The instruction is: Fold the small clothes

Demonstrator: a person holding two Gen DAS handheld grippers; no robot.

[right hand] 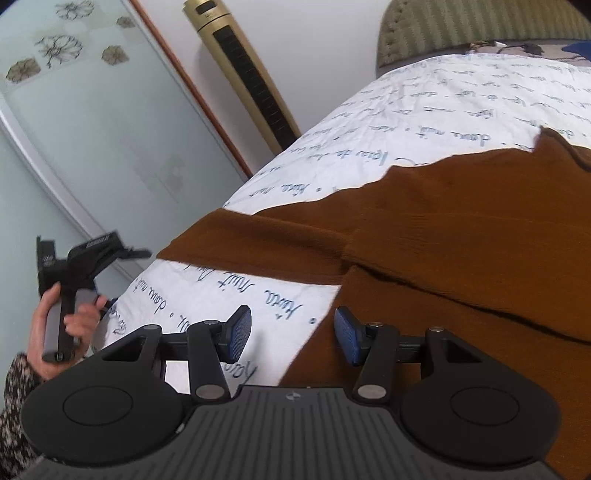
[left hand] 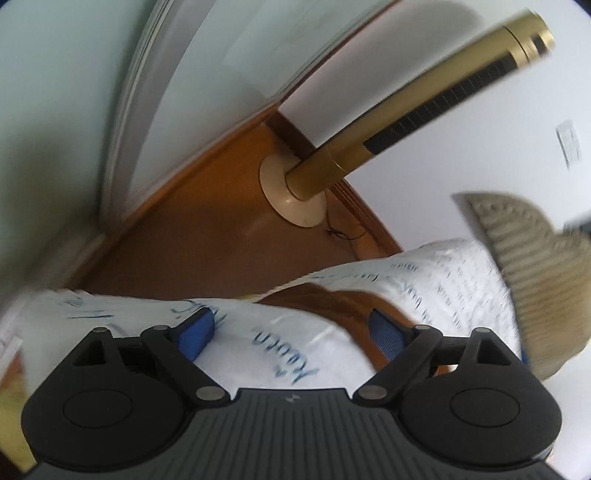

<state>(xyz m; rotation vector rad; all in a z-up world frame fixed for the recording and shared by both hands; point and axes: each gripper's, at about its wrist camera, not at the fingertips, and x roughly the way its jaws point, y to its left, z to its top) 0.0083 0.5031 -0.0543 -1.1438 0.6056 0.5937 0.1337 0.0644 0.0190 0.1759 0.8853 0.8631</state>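
A white wall (right hand: 332,55) stands at the far side. A gold tower fan (right hand: 243,74) leans against it on a cream base (left hand: 291,192), on a brown wood floor (left hand: 207,236). Left, a frosted glass door (right hand: 85,122) bears flower prints. A bed sheet (right hand: 443,99), white with blue script, meets a ribbed green headboard (right hand: 480,26) far right.

Brown knit garment (right hand: 461,236), rust-coloured, fine ribbed texture. Lies spread flat on a white bedsheet (right hand: 424,110) printed with blue handwriting. Covers the right and near part of the right wrist view; one long strip runs out left across the sheet to the bed edge. Diagonal fold creases across the middle. Far edge uneven, small corner poking up far right. Left wrist view: only a blurred patch (left hand: 332,299).
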